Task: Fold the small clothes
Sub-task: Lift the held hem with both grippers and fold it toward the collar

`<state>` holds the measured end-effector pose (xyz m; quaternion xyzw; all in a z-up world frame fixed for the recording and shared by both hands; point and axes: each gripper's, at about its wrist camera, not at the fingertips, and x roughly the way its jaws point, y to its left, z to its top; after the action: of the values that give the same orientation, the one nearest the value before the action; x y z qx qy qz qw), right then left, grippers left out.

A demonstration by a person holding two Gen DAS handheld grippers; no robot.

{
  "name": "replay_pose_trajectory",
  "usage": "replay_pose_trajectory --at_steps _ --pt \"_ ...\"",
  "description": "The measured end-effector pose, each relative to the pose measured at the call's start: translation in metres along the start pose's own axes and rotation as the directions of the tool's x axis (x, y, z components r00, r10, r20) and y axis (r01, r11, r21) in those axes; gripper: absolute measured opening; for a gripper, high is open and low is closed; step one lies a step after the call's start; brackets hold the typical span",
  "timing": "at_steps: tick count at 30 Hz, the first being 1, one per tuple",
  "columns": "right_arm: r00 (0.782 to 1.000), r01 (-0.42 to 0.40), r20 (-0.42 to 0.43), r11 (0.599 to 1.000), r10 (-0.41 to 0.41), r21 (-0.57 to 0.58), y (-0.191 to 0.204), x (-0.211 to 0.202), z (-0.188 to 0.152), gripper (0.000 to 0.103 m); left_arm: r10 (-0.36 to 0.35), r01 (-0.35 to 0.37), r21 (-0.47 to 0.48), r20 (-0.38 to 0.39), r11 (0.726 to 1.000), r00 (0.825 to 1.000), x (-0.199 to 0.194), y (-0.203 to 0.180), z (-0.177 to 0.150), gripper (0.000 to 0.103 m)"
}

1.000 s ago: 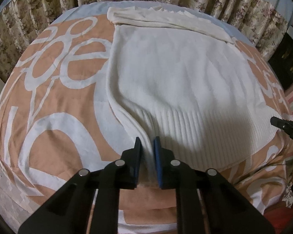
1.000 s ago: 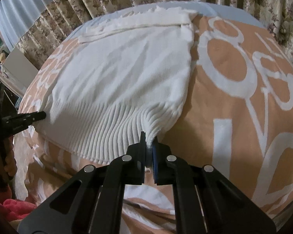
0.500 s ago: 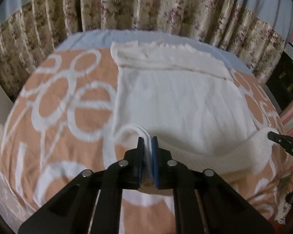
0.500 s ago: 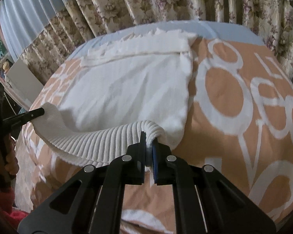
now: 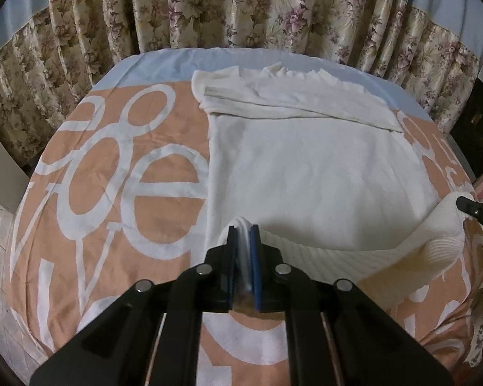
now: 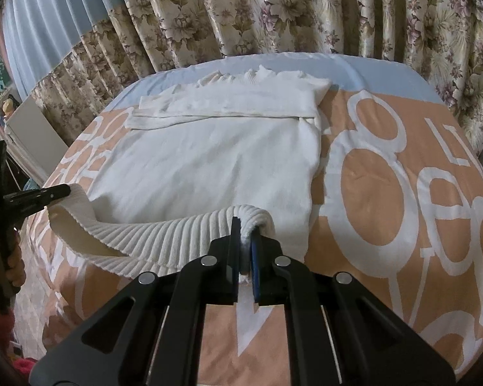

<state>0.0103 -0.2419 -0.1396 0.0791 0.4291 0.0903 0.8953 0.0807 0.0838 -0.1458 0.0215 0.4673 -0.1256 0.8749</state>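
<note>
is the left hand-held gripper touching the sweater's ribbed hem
Touching. The left wrist view shows the left hand-held gripper shut on the white sweater, hem pinched between its pads.

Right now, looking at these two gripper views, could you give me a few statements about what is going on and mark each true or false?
1. Both grippers pinch the ribbed hem of the white sweater. True: left gripper and right gripper each clamp a corner.
2. The sweater lies on a plain blue bedspread. False: the bedspread is orange with white lettering.
3. The sleeves are folded across the far end of the sweater. True.
4. The hem lies flat. False: it is raised off the bed.
5. Floral curtains hang behind the bed. True.
</note>
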Motion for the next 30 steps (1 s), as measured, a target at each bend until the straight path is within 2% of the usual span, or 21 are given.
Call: replay_pose_trajectory --at_steps 3,6,8,13,21,30 --pt "1.0 -0.001 0.009 1.0 0.001 0.003 0.0 0.0 0.002 0.006 -0.019 0.019 0.0 0.02 1.0 1.0 -0.001 -0.001 0.004 0.007" --pt "1.0 -0.002 0.009 1.0 0.002 -0.002 0.001 0.002 0.005 0.006 -0.029 0.028 0.045 0.025 0.999 0.999 0.0 -0.01 0.008 0.007" --pt "1.0 -0.003 0.008 1.0 0.003 -0.002 0.0 0.002 0.007 0.006 -0.028 0.027 0.067 0.007 0.997 1.0 0.003 -0.013 0.012 0.007" --pt "1.0 -0.007 0.013 1.0 0.007 -0.006 0.0 0.003 0.012 0.006 -0.05 0.059 0.093 -0.094 0.994 0.994 0.011 -0.011 0.029 0.007" --pt "0.999 0.003 0.045 1.0 -0.003 -0.007 -0.006 0.014 0.039 0.006 0.042 -0.039 0.157 -0.015 0.987 0.999 0.018 -0.019 0.059 0.007" --pt "0.996 0.034 0.089 0.999 -0.034 -0.004 -0.013 0.038 0.075 0.006 0.035 -0.042 0.189 0.04 0.981 0.999 0.053 -0.04 0.104 0.007"
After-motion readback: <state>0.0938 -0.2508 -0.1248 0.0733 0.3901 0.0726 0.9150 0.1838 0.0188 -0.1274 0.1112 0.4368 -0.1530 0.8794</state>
